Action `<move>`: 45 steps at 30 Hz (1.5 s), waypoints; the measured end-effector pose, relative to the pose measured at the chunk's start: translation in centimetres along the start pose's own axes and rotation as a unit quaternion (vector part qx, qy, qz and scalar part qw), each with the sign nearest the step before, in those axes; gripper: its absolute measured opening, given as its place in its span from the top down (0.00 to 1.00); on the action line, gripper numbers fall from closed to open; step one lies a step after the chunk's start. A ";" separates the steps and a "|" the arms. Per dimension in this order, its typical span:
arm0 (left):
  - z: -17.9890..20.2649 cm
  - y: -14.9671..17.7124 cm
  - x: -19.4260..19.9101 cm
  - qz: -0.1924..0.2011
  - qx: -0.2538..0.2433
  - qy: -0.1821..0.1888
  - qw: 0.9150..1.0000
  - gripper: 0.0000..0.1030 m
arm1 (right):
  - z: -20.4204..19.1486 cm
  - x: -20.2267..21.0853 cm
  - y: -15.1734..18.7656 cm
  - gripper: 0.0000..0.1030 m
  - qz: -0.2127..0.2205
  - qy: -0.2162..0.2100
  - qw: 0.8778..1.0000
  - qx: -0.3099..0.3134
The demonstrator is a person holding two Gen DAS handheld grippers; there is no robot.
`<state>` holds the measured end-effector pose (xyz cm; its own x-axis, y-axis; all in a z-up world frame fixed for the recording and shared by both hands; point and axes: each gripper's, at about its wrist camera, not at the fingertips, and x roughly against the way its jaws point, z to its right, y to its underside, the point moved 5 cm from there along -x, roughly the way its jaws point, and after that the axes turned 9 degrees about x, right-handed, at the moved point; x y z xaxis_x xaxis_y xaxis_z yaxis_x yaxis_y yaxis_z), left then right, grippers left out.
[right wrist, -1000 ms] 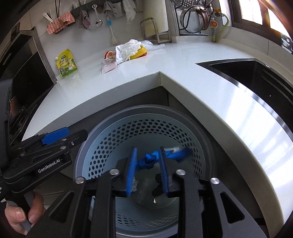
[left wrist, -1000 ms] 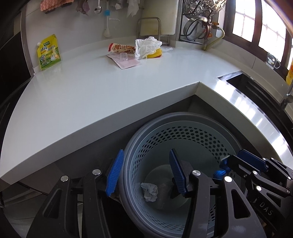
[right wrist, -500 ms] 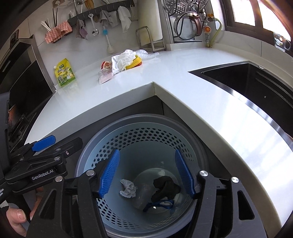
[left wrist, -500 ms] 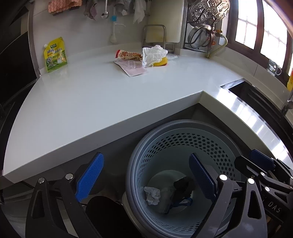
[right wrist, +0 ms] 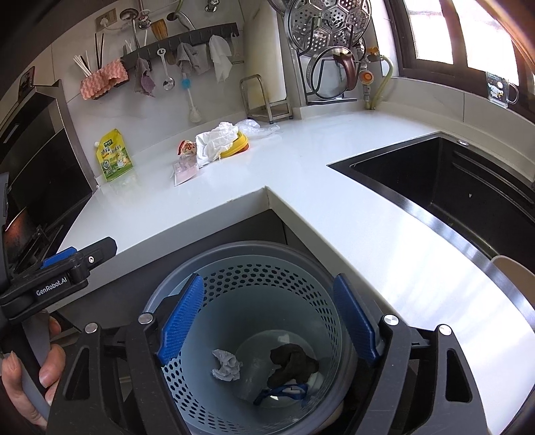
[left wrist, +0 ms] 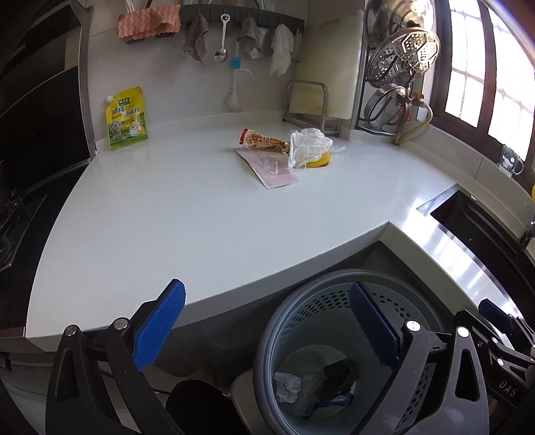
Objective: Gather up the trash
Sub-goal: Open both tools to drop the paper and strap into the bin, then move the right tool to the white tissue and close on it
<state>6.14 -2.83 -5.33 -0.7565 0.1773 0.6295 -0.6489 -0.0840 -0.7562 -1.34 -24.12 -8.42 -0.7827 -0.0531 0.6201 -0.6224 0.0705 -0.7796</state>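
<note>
A grey perforated trash basket [left wrist: 291,314] [right wrist: 254,267] stands on the floor below the counter corner. Inside lie a crumpled white paper [right wrist: 226,364], a black lump [right wrist: 292,361] and a blue strip [right wrist: 284,389]. My left gripper [left wrist: 267,328] is open and empty, above the basket's left rim. My right gripper [right wrist: 267,318] is open and empty over the basket mouth. On the white counter far back lie a snack wrapper [left wrist: 264,142], a pink flat packet [left wrist: 271,169], a crumpled white bag [left wrist: 309,147] [right wrist: 214,142] and a yellow lid [left wrist: 319,162].
A yellow-green pouch [left wrist: 126,118] leans on the back wall. A black sink [right wrist: 451,180] is set in the counter at right. A dish rack with steamer [left wrist: 398,70] and a hook rail with cloths [left wrist: 240,30] stand at the back. A stove [left wrist: 13,207] lies at the left.
Both grippers opened and dropped the blue strip and black lump into the basket. Both have since risen and tilted up toward the counter.
</note>
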 end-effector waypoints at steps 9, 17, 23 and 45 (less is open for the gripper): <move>1.0 -6.7 -4.4 0.003 0.020 -0.014 1.000 0.06 | 1.4 -1.6 -4.9 0.26 0.013 0.000 1.000 0.004; 1.0 -11.6 -10.6 -0.031 0.051 -0.028 0.998 0.06 | 2.2 -5.6 -10.2 0.25 0.021 -0.007 1.000 0.012; -0.9 -14.2 -12.9 -0.015 0.036 -0.057 0.998 0.06 | 0.8 -11.5 -14.6 0.25 0.018 -0.037 0.999 0.033; -5.7 -15.4 -16.8 -0.034 0.037 -0.080 0.996 0.06 | -6.9 -25.8 -22.2 0.25 -0.027 -0.041 0.990 0.131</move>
<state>29.30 1.04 -5.23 -0.7104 0.0275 0.7032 -0.6985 -0.1494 -0.6998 32.70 -17.40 -6.53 -0.7399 -0.1310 0.6599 -0.6336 -0.1939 -0.7489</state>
